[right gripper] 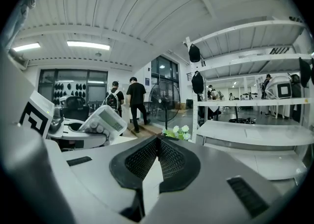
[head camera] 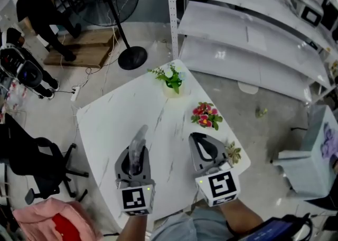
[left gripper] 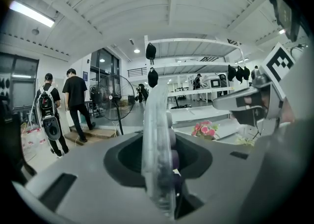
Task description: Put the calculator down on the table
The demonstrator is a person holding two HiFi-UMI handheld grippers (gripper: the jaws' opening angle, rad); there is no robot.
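Note:
The calculator is a pale grey slab with round keys and a display, held edge-up with its far end pointing away from me. My left gripper is shut on its near end, over the near-left part of the white marble table. In the left gripper view the calculator stands as a thin translucent edge between the jaws. The right gripper view shows its keys and screen at the left. My right gripper hovers over the table's near-right part, its black ribbed pads together at the tip with nothing held.
On the table stand a pot of white flowers, a pink bouquet and a small dry sprig at the right edge. A standing fan and a person are beyond, white shelves to the right, an office chair to the left.

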